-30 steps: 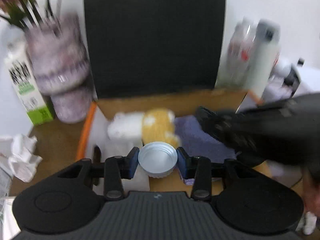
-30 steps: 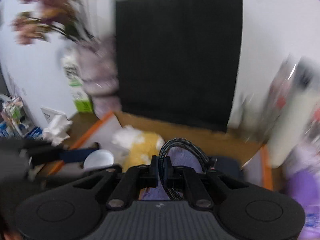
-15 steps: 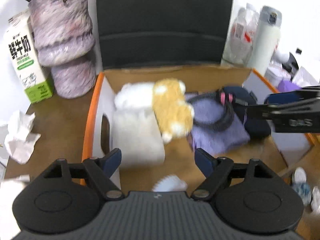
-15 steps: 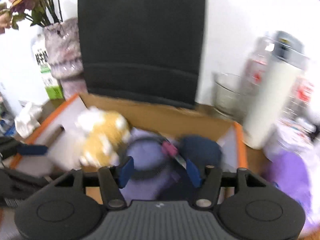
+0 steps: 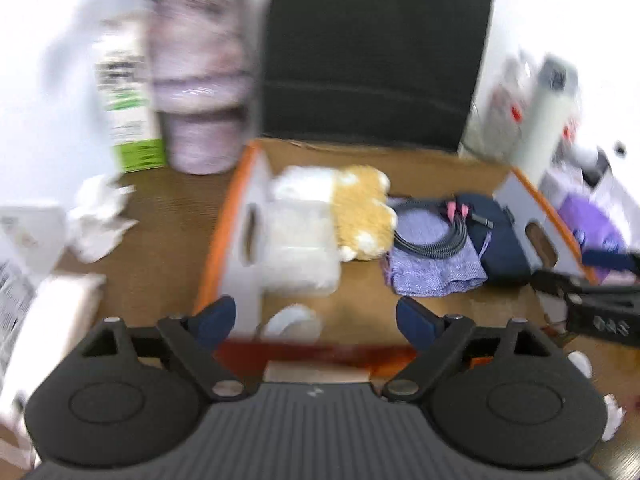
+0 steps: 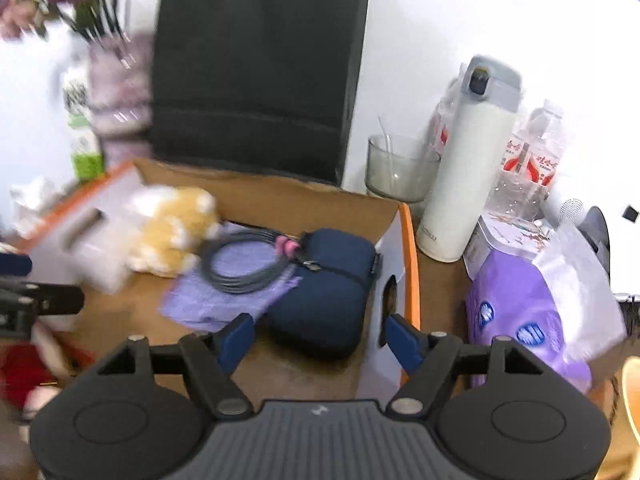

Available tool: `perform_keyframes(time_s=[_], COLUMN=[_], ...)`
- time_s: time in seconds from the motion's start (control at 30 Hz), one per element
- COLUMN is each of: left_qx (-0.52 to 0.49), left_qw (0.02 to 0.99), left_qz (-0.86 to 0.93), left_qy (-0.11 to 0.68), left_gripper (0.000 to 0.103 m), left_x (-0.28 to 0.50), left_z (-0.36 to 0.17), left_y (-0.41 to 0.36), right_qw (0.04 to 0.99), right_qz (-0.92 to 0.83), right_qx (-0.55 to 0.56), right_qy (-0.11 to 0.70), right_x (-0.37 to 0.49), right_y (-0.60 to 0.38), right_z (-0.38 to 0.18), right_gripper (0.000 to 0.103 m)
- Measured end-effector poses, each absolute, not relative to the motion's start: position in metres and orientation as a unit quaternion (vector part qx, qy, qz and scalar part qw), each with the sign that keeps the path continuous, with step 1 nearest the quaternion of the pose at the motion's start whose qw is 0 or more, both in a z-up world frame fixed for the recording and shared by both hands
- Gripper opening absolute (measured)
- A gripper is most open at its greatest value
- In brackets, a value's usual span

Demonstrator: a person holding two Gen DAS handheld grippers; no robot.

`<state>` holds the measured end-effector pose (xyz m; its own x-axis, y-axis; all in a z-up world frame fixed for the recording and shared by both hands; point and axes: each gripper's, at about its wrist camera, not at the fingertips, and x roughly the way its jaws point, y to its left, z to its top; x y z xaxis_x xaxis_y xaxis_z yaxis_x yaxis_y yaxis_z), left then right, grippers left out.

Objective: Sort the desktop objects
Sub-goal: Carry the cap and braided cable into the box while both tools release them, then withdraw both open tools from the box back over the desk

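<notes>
The left claw (image 5: 316, 316) stands wide apart and empty; a second ago it clamped a white cap (image 5: 292, 322), which now lies, blurred, apparently on the cardboard box (image 5: 432, 160) floor near the front wall. The right claw (image 6: 318, 338), also apart, has released the coiled cable (image 6: 244, 268) onto the purple cloth (image 6: 208, 304).

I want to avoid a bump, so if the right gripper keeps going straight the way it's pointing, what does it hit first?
Most likely the navy pouch inside the cardboard box: it lies right ahead of the open right gripper, between its fingertips. Depth is hard to judge.
</notes>
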<state>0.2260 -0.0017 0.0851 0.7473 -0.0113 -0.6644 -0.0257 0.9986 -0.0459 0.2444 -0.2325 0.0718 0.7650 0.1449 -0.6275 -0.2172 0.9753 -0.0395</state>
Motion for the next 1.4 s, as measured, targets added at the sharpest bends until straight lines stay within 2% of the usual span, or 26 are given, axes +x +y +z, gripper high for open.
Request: perform_keyframes(time_s=[0.07,0.2,0.37,0.57,0.83,1.4], left_qx=[-0.058,-0.09,-0.026,0.011,-0.022,0.03], left_qw=[0.941,0.945,0.959,0.954,0.944,0.944], left_qz=[0.022,-0.011,-0.005,-0.044,-0.046,-0.047], left_qy=[0.334,0.314,0.282,0.296,0.326,0.325], left_gripper=[0.099,0.102,0.103,0.103,0.103,0.103], left_x=[0.184,0.114,0.046,-0.012,-0.028,-0.031], left_z=[0.092,0.092,0.076,0.039,0.009,0.003], left_y=[0.0,-0.005,-0.021,-0.018,-0.004,-0.026], right_qw=[0.938,0.942,0.947,0.946,0.943,0.95], right_qz=[0.111,0.133,0.13,0.134,0.136,0.13], right_qx=[-0.038,-0.01,-0.011,-0.041,-0.02,0.004], right_qy=[0.325,0.31,0.294,0.291,0.304,0.284], right_x=[0.213,0.144,0.06,-0.016,-0.042,-0.044], right_y=[-0.235,-0.239,-0.238,-0.241,-0.244,-0.252], right_z=[0.081,0.082,0.062,0.027,0.004,0.002], right_gripper=[0.089,0.089,0.089,0.089,0.089,0.09])
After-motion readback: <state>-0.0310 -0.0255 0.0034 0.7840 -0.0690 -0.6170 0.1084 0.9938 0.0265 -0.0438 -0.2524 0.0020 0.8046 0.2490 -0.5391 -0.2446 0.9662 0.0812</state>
